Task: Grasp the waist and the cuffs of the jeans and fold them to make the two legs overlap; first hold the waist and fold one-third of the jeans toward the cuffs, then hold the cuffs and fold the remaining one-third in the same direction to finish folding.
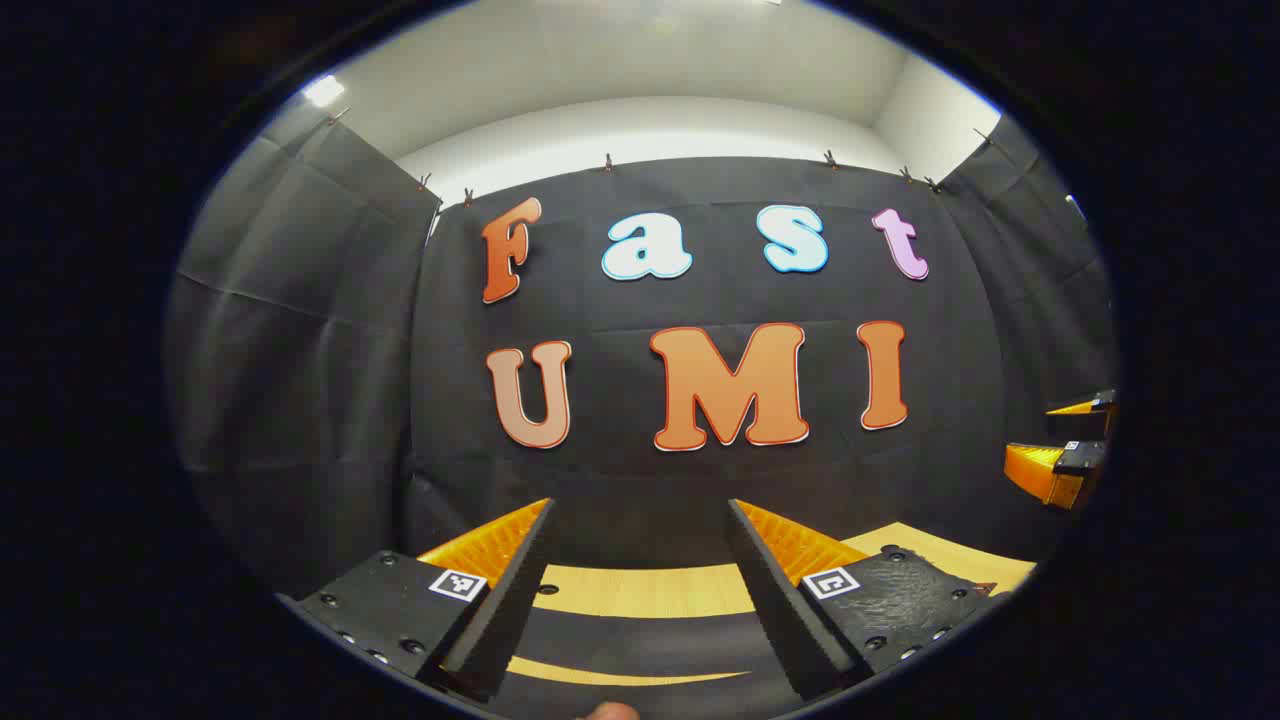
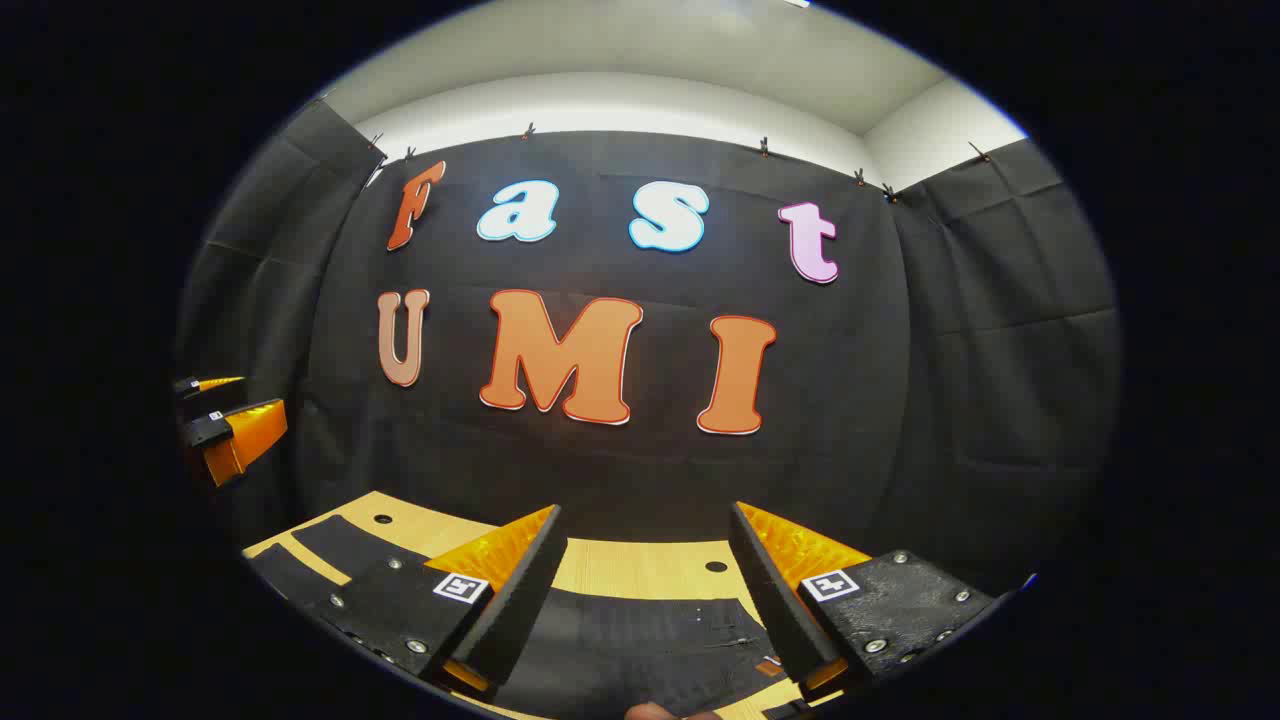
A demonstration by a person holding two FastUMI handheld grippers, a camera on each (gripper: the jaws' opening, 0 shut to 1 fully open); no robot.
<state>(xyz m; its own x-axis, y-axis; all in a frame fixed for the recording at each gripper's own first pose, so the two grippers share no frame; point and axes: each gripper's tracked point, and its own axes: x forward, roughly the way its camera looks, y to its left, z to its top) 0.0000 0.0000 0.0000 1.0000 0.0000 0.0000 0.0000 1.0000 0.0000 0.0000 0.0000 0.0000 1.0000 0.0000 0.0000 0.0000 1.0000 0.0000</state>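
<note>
Both views level, facing shared wall point(image 1: 700, 480)

In the right gripper view, the jeans point(image 2: 640, 640) are cut off by the lower edge, and their middle is partly hidden behind the right gripper point(image 2: 645, 585). The bench point(image 2: 640, 565) is seen only as a strip along its far edge. In the left gripper view, the jeans point(image 1: 640, 640) are seen only as dark bands, their cuffs not made out. The right gripper point(image 1: 1065, 455) is cut off at the side.
</note>
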